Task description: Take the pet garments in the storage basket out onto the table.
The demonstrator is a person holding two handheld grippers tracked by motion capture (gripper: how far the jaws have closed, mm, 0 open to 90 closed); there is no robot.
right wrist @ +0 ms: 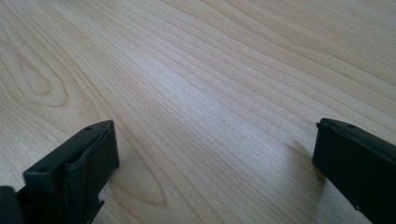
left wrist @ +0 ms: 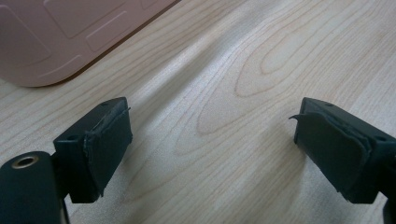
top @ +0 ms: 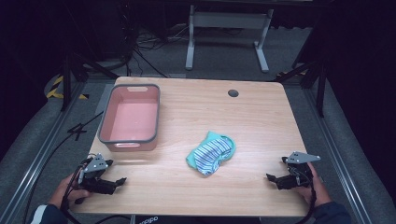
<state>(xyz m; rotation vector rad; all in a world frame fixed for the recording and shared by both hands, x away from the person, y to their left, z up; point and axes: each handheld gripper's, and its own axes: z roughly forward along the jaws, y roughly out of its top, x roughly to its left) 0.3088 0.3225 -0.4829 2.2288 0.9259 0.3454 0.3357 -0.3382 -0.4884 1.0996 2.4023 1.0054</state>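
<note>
The cloth (top: 211, 152) lies mid-counter between both wide-open, empty grippers, the right (top: 274, 178) somewhat nearer than the left (top: 119, 181), bin (top: 106, 122) beyond.

You have a pale wood-grain table (top: 261, 112) before you. On it sits a pink bin (top: 130, 117) with a grey rim, and a mint-green cloth (top: 211, 153) striped white and dark blue. Your grippers' jaws are black, their top plates grey.
</note>
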